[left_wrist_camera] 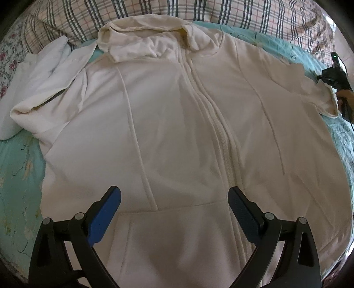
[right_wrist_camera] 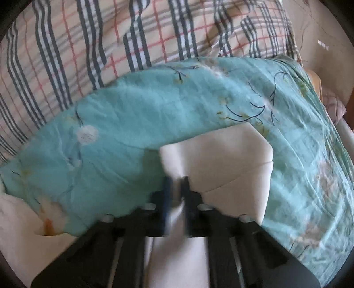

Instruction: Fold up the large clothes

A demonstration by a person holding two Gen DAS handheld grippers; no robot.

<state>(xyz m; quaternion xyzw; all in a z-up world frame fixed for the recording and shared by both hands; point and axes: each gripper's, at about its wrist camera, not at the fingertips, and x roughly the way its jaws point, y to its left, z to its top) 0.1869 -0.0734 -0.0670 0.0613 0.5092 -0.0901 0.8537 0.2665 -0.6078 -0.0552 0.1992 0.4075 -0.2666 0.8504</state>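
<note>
Here one cream zip-front hooded jacket (left_wrist_camera: 177,124) lies flat on the teal flowered bedsheet (left_wrist_camera: 20,168) below one plaid quilt (left_wrist_camera: 154,8), the left gripper (left_wrist_camera: 174,199) gaping empty over its hem, the right gripper (right_wrist_camera: 177,188) pinching its one sleeve cuff (right_wrist_camera: 221,159).

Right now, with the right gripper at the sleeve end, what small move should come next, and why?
Probably lift the sleeve cuff and carry it inward over the jacket front. The right gripper looks shut on the cuff, the jacket lies flat and zipped on the bed sheet, and the left gripper hangs open, holding nothing.
</note>
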